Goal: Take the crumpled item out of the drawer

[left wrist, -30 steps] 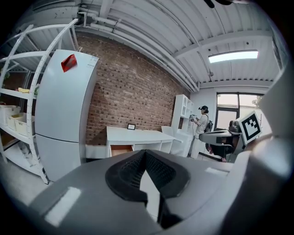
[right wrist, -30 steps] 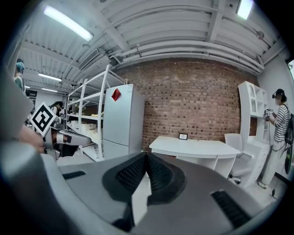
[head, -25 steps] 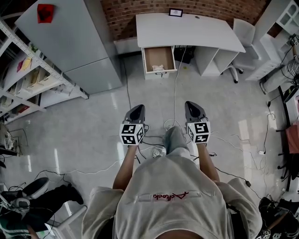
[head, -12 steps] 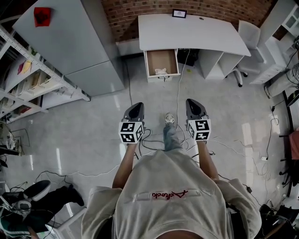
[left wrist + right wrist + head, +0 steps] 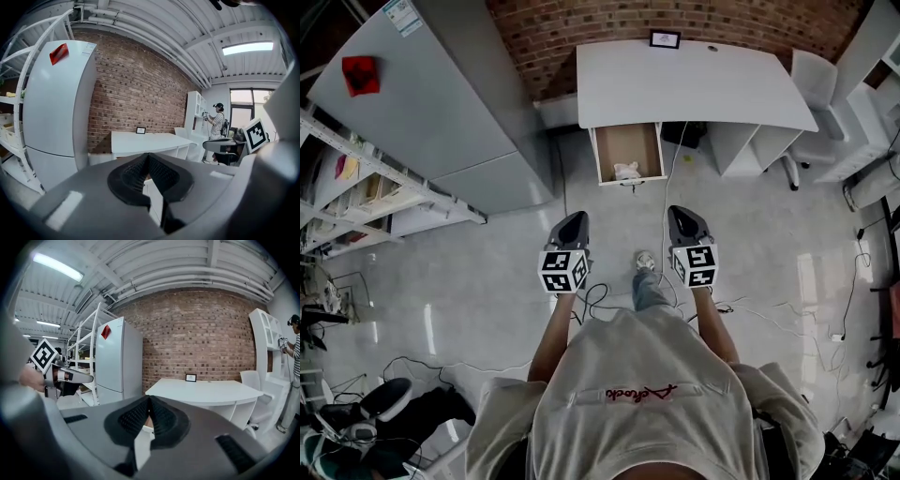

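A white crumpled item (image 5: pixel 626 171) lies at the front of an open drawer (image 5: pixel 627 154) under the white desk (image 5: pixel 694 82) ahead of me. Both grippers are held out at waist height, well short of the drawer. My left gripper (image 5: pixel 573 224) is shut with nothing in it, its ribbed pads (image 5: pixel 140 174) meeting at the tip. My right gripper (image 5: pixel 686 219) is shut and empty too, its pads (image 5: pixel 157 416) pressed together. In both gripper views the jaws hide most of the drawer.
A tall grey fridge (image 5: pixel 459 94) stands left of the desk, metal shelving (image 5: pixel 356 192) further left. A white chair (image 5: pixel 811 89) and cabinets sit at the right. Cables (image 5: pixel 609 295) trail across the floor around my foot (image 5: pixel 645 261). A small picture frame (image 5: pixel 665 38) stands on the desk.
I have walked forward: the desk and drawer have come closer and slid lower in the head view. Both grippers stay shut at the same height.
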### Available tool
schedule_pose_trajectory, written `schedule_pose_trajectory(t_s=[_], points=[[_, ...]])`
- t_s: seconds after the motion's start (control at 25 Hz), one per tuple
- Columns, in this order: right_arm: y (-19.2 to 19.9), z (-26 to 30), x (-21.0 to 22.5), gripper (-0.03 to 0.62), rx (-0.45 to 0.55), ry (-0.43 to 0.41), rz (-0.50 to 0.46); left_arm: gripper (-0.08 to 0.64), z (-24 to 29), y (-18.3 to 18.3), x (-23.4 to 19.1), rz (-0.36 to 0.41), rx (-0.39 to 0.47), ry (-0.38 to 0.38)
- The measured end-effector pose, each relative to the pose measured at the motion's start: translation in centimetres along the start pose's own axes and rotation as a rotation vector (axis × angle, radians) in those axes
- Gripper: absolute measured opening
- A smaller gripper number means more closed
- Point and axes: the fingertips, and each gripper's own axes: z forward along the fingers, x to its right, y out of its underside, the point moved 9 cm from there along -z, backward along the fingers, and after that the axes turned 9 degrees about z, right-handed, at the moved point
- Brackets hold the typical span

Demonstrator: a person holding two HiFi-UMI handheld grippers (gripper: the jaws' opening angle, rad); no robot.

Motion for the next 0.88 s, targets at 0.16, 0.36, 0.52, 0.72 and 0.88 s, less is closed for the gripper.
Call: schedule_pose_trajectory(t_s=[0.16, 0.36, 0.52, 0.72, 0.88], points=[[-1.6, 3.9, 3.2, 0.012, -0.005, -0.016, 0.009, 0.009, 4.7, -1.9, -0.7, 0.004, -0.011, -0.002], [-4.1, 8.6, 7.2, 0.012, -0.015, -0.041, 0.009, 0.009, 10.5, -4.5, -1.9, 0.004, -0.017, -0.018], [-5.6, 12.5, 10.4, 0.012, -0.023, -0.058, 0.014, 0.009, 14.9, -5.9, -2.9, 0.001, -0.032, -0.030], [-6.9, 16.8, 13.8, 0.012, -0.044, -0.087, 0.019, 0.009, 19.8, -7.4, -3.8, -0.004, -0.050, -0.044], [-7.8, 19.7, 15.7, 0.012, -0.045, -0.108, 0.021, 0.009, 22.9, -8.6, -4.9, -0.003, -0.052, -0.062]])
